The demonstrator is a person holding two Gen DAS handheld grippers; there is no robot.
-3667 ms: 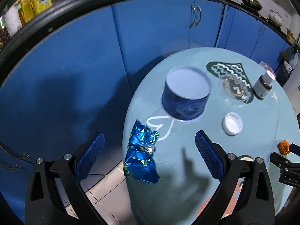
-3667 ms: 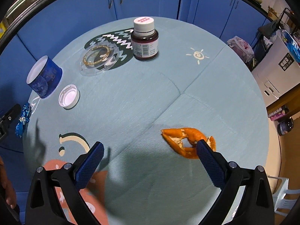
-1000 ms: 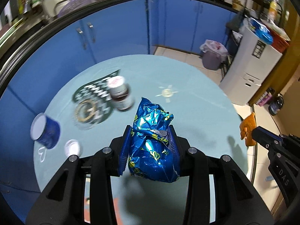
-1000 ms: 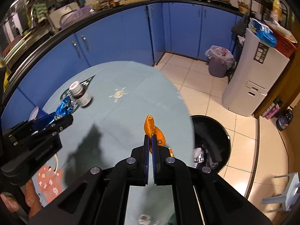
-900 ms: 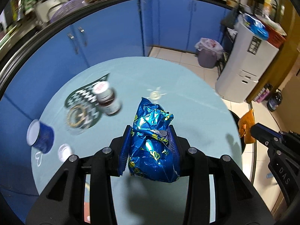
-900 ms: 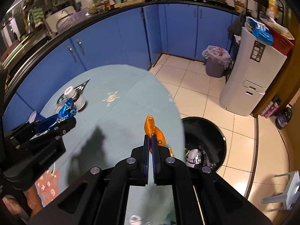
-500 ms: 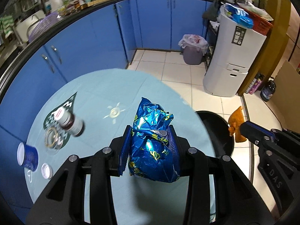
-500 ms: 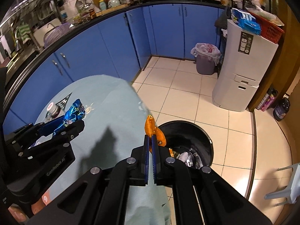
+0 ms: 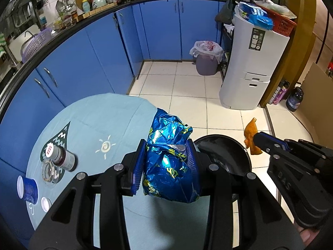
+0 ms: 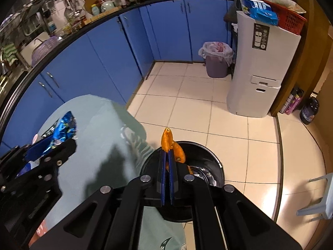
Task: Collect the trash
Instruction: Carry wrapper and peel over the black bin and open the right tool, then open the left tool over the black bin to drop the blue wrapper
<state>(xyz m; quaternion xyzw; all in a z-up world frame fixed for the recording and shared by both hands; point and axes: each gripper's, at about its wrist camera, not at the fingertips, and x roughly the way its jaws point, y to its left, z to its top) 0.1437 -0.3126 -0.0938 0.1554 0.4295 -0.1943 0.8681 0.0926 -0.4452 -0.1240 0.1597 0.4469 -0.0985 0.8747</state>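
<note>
A: Left gripper [image 9: 165, 162] fingers part-open, clamped on the crumpled blue wrapper [image 9: 169, 162]. Right gripper [image 10: 166, 162] fingers all but closed, pinching the orange peel [image 10: 171, 145]. Both carried off the surface, near the black bin [image 10: 216, 166] on the floor.

B: Risk?

A: Aim, mostly. In the left wrist view the wrapper sits over the edge of the round surface [image 9: 116, 125], with the bin rim only at its 3 o'clock — let go here and it likely lands on the cloth or between surface and bin. Foil is light and springy, so it may also cling to a pad or drift.

B: And the peel?

A: Better placed — in the right view it hangs over the bin's near rim, at about 10 o'clock of the opening. Thin pinch on a curled strip, though; it could slip out early or hit the rim and bounce onto the tiles.

B: Surroundings?

A: Pale teal cloth with printed motifs. A brown bottle [image 9: 62, 156], a blue cup [image 9: 28, 189] and a white cap [image 9: 44, 204] lie at 8 to 9 o'clock of it. Blue cabinets behind, cream floor tiles, a lined waste bin [image 9: 206, 60] and a white appliance [image 9: 254, 66] at 1 o'clock.
</note>
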